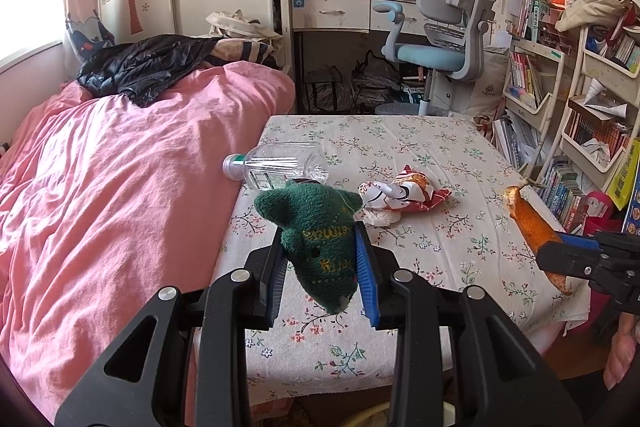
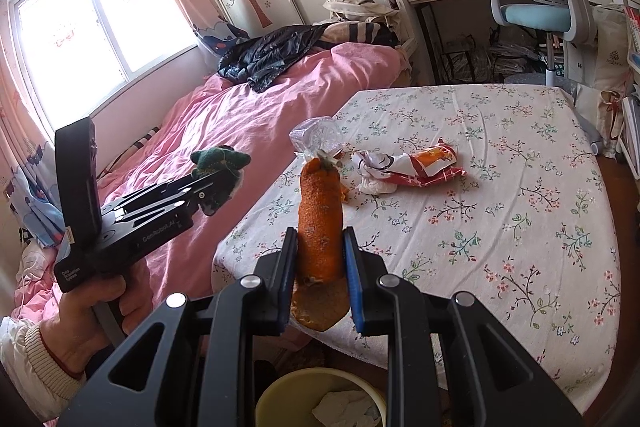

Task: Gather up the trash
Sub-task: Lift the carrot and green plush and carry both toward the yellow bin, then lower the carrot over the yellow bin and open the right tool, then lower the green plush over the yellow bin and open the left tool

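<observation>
In the left wrist view my left gripper (image 1: 320,239) is shut on a green plush toy (image 1: 320,227), held above the near left corner of the floral table (image 1: 440,259). My right gripper (image 2: 319,235) is shut on a long curl of orange peel (image 2: 320,211) that stands up between its pads over the table's front edge. A clear plastic bottle (image 1: 276,165) lies at the table's left edge. A red and white snack wrapper (image 1: 404,195) and a white crumpled tissue (image 1: 380,217) lie mid-table. Each gripper shows in the other's view, the left gripper (image 2: 224,183) and the right gripper (image 1: 580,259).
A yellow bin (image 2: 280,391) holding crumpled paper sits below the right gripper, at the table's front. A pink bed (image 1: 120,187) with a black jacket (image 1: 152,67) borders the table's left. A grey-blue chair (image 1: 448,23), a desk and bookshelves (image 1: 592,115) stand behind and right.
</observation>
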